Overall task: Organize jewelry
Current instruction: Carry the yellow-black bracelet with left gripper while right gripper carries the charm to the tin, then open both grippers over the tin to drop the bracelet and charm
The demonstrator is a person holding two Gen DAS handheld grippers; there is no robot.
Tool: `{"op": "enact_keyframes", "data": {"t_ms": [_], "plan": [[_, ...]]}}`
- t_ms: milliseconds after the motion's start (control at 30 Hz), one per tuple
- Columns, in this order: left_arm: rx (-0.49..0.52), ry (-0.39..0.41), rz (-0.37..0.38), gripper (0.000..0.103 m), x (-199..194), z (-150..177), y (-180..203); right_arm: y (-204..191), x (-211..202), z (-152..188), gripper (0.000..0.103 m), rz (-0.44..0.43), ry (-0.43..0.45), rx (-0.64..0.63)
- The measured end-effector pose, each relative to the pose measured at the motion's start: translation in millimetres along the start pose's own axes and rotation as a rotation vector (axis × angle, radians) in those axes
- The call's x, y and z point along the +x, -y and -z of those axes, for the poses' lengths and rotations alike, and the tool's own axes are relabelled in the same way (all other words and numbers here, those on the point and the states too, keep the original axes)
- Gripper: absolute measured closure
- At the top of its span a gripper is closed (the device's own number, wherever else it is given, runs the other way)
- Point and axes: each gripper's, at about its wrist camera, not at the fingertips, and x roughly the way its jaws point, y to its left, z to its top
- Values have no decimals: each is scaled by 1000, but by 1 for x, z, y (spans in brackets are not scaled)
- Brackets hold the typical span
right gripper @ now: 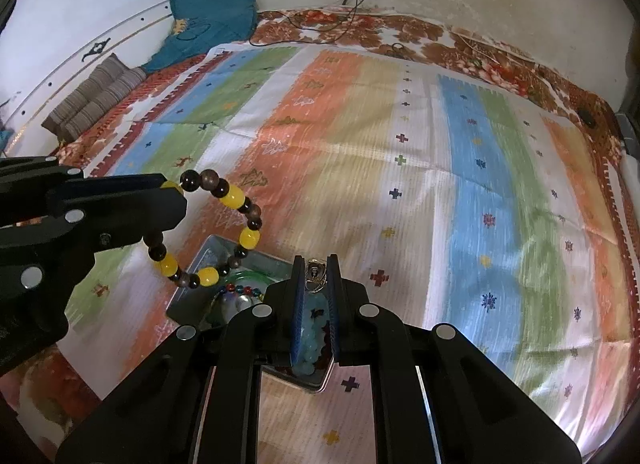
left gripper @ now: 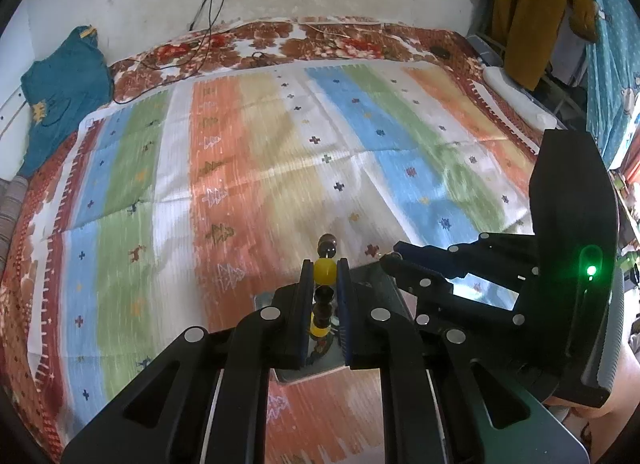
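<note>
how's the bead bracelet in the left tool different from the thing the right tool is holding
The yellow and dark brown bead bracelet, pinched in the left tool, is a big open loop of round beads hanging free above the metal tray. The small silver metal piece in the right tool is compact and shiny, barely showing past the tips; its kind is unclear. Both are clamped between shut blue pads.
</note>
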Motion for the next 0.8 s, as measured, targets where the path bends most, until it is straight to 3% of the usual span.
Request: {"op": "enact_keyframes", "data": {"t_ms": [200, 267, 400, 533, 800], "plan": [[-44, -29, -17, 88, 2, 10, -9, -2, -3, 5, 90, -15, -2, 7], [-51, -37, -34, 81, 1, 14, -12, -1, -5, 7, 69, -7, 2, 10], [-58, -35, -44, 72, -5, 23, -15, 1, -11, 11, 66, -1, 9, 16], [-48, -29, -42, 54, -11, 31, -12, 1, -23, 17, 57, 7, 34, 15], [-46, -22, -39, 36, -20, 44, -8, 3, -44, 29, 41, -2, 72, 20]]}}
